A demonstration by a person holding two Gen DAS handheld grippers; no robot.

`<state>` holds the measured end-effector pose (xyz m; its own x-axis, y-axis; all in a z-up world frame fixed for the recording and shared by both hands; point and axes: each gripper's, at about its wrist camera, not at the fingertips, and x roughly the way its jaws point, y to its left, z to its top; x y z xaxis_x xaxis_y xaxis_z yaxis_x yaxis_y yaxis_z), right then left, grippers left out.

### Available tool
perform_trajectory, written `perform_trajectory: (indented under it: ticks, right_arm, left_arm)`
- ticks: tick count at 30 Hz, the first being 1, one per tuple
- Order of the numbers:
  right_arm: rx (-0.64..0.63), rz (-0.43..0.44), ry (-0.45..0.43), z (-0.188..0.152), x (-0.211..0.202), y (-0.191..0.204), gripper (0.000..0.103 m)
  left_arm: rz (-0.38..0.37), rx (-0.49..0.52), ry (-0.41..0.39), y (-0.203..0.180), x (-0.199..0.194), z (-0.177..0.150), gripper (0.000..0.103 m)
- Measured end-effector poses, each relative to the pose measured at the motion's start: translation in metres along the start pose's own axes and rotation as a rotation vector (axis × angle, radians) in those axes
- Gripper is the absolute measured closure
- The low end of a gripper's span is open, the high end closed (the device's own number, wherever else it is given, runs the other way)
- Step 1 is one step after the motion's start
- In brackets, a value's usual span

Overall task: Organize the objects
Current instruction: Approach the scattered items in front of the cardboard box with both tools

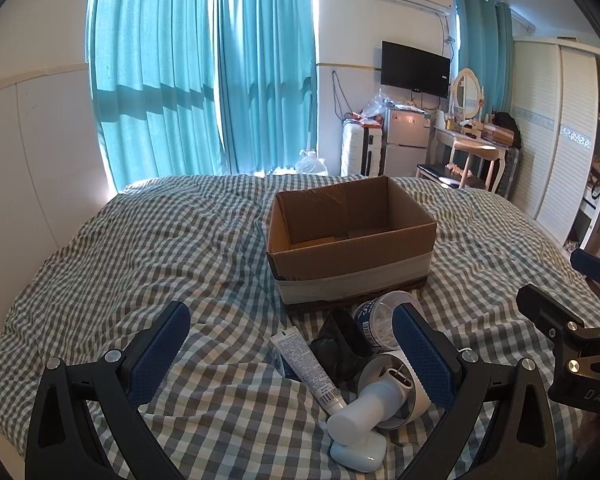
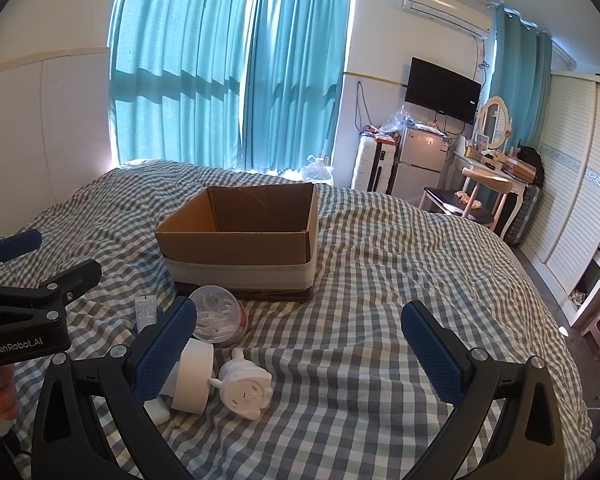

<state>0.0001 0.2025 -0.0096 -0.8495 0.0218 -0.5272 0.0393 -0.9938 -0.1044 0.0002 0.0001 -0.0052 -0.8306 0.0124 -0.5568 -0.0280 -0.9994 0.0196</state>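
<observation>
An open cardboard box [image 1: 352, 236] stands on the checked bed; it also shows in the right wrist view [image 2: 240, 240]. In front of it lies a pile: a white tube [image 1: 308, 364], a black pouch [image 1: 340, 344], a clear round tub [image 1: 380, 320], a white handheld device [image 1: 376, 396] and a small white case [image 1: 358, 454]. My left gripper [image 1: 292, 344] is open and empty, just short of the pile. My right gripper [image 2: 300, 340] is open and empty, right of the pile, near a white flower-shaped item [image 2: 246, 390], the tub [image 2: 218, 316] and the white device [image 2: 192, 376].
The checked bedspread [image 1: 140, 260] covers the bed. Teal curtains [image 1: 204, 72] hang behind. A suitcase [image 1: 362, 148], a small fridge [image 1: 406, 140], a dressing table with a chair [image 1: 472, 152] and a wardrobe [image 1: 556, 132] stand at the right.
</observation>
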Motion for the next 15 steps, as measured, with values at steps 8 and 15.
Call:
perform_trajectory:
  ticks: [8, 15]
  right_arm:
    - [0.006, 0.012, 0.002, -0.0009, -0.0006, 0.0007, 0.000]
    - [0.000, 0.021, 0.011, -0.0015, -0.0001, 0.0027, 0.000]
  left_arm:
    - [-0.007, 0.001, 0.001, -0.0033, -0.0031, 0.0032, 0.000]
    - [-0.020, 0.007, 0.050, -0.0047, 0.0045, 0.0010, 0.000]
